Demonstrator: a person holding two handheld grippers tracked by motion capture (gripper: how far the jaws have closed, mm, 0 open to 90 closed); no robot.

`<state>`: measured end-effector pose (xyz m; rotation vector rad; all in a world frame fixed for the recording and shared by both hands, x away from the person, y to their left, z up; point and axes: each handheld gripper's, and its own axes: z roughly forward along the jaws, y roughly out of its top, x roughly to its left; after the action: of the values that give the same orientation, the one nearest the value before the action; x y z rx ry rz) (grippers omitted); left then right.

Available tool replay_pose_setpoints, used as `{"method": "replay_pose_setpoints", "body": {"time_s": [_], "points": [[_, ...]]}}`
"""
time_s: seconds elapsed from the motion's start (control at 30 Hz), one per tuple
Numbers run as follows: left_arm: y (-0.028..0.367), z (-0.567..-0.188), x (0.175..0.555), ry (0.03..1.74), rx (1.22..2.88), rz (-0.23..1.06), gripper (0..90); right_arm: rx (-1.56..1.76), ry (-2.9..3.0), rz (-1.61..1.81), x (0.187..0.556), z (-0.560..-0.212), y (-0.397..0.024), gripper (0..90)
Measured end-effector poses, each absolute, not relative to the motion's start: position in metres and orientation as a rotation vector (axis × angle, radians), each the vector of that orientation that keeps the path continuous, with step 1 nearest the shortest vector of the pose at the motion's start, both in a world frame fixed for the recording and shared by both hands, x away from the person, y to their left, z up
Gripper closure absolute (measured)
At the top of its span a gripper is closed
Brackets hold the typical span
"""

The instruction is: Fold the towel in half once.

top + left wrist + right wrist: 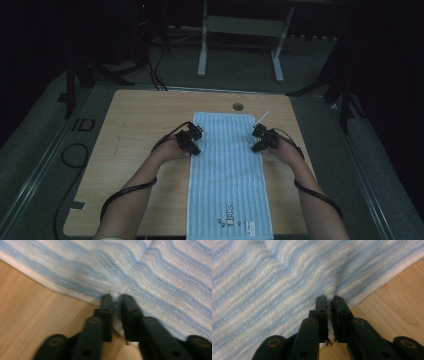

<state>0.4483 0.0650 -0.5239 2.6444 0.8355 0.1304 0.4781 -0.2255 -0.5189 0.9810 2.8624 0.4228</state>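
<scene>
A light blue striped towel lies flat and lengthwise down the middle of the wooden table, with a small rabbit print near its front end. My left gripper is at the towel's left edge, shut on a pinch of the towel edge, cloth bunched between its jaws. My right gripper is at the right edge, shut on a fold of the towel hem. Both grips are roughly a third of the way down from the far end.
A round grommet hole sits in the table just beyond the towel's far end. A thin white stick lies by the far right corner of the towel. Cables trail from both grippers along the forearms. A desk frame stands beyond the table.
</scene>
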Motion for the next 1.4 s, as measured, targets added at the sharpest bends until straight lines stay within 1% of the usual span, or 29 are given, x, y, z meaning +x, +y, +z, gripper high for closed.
{"method": "replay_pose_setpoints", "body": {"time_s": [0.07, 0.17, 0.27, 0.33, 0.4, 0.43, 0.5, 0.57, 0.7, 0.9, 1.0, 1.2, 1.4], "points": [[0.063, -0.524, 0.454, 0.879, 2.627, 0.149, 86.0, 1.007, 2.837, 0.411, 0.482, -0.519, -0.226, 85.6], [0.061, -0.522, 0.459, 0.931, 2.608, 0.185, 86.9, 1.012, 2.817, 0.400, 0.487, -0.516, -0.225, 86.5], [0.062, -0.512, 0.458, 0.943, 2.570, 0.209, 87.0, 1.004, 2.796, 0.453, 0.486, -0.503, -0.228, 86.5], [0.066, -0.501, 0.454, 0.930, 2.542, 0.201, 87.0, 0.977, 2.773, 0.491, 0.481, -0.491, -0.231, 86.5], [0.071, -0.490, 0.447, 0.908, 2.516, 0.217, 87.0, 0.939, 2.757, 0.531, 0.472, -0.476, -0.234, 86.5], [0.075, -0.483, 0.442, 0.896, 2.501, 0.199, 87.0, 0.929, 2.756, 0.540, 0.468, -0.472, -0.235, 86.5], [0.078, -0.473, 0.431, 0.874, 2.486, 0.223, 87.0, 0.889, 2.756, 0.563, 0.455, -0.460, -0.237, 86.5], [0.078, -0.464, 0.416, 0.823, 2.498, 0.223, 87.0, 0.862, 2.767, 0.575, 0.443, -0.454, -0.238, 86.5], [0.080, -0.454, 0.383, 0.777, 2.501, 0.229, 86.9, 0.768, 2.770, 0.580, 0.409, -0.448, -0.240, 86.0], [0.079, -0.464, 0.334, 0.699, 2.540, 0.145, 86.6, 0.696, 2.805, 0.597, 0.359, -0.459, -0.243, 85.7], [0.080, -0.475, 0.317, 0.684, 2.560, 0.134, 86.5, 0.691, 2.839, 0.606, 0.341, -0.470, -0.245, 85.6], [0.078, -0.500, 0.297, 0.657, 2.608, 0.121, 86.3, 0.685, 2.897, 0.565, 0.324, -0.492, -0.241, 85.6], [0.079, -0.519, 0.294, 0.667, 2.633, 0.068, 86.1, 0.692, 2.935, 0.538, 0.320, -0.509, -0.237, 85.2]]}}
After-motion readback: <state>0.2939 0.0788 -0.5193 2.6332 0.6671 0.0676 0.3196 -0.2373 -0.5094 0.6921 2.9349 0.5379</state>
